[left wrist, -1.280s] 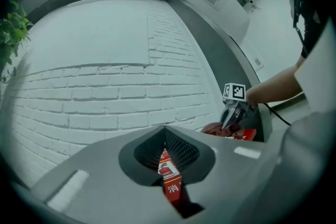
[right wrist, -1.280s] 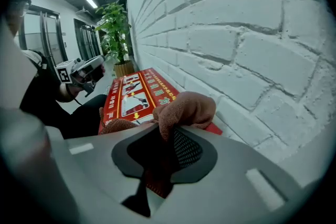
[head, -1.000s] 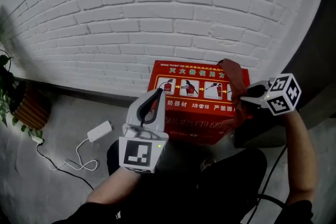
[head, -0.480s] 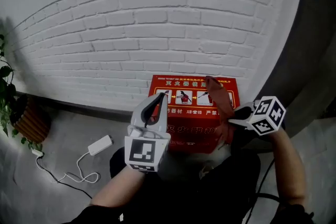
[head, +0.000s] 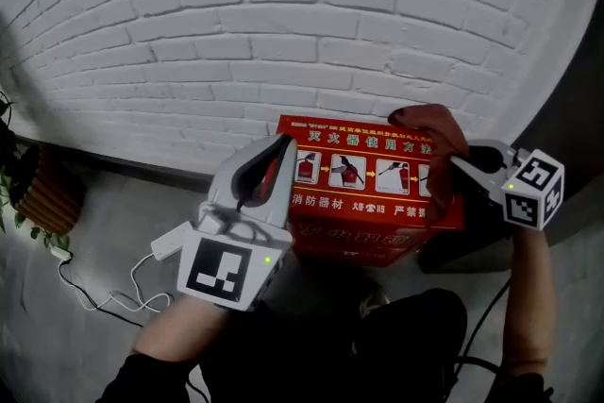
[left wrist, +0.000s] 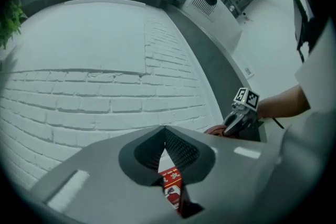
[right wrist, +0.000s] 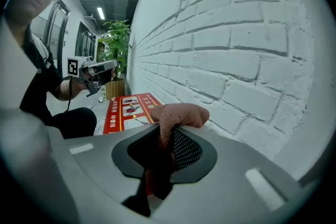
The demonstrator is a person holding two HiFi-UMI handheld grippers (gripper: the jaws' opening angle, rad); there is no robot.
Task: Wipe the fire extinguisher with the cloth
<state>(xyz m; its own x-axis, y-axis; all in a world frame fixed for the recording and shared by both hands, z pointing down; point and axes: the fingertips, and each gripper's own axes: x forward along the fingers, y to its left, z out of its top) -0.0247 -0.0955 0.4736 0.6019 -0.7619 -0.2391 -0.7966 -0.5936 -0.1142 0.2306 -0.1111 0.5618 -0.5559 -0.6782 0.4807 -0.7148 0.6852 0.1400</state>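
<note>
A red extinguisher box (head: 373,203) with printed pictograms stands on the floor against the white brick wall; no extinguisher itself shows. My right gripper (head: 457,167) is shut on a reddish-brown cloth (head: 432,139), which bunches over the box's top right corner next to the wall. In the right gripper view the cloth (right wrist: 181,113) bulges out past the jaws, with the box (right wrist: 128,110) beyond it. My left gripper (head: 276,153) hovers before the box's left end, its jaws together with nothing in them. In the left gripper view a strip of the box (left wrist: 171,186) shows below the shut tips (left wrist: 165,131).
The white brick wall (head: 283,33) rises right behind the box. A white power adapter (head: 170,241) with its cable lies on the grey floor at the left. A potted plant in a woven basket (head: 42,198) stands at the far left. A dark block (head: 472,245) sits right of the box.
Both grippers have risen. The right gripper carried the cloth up to the box's top right corner by the wall. The left gripper lifted in front of the box's left end.
</note>
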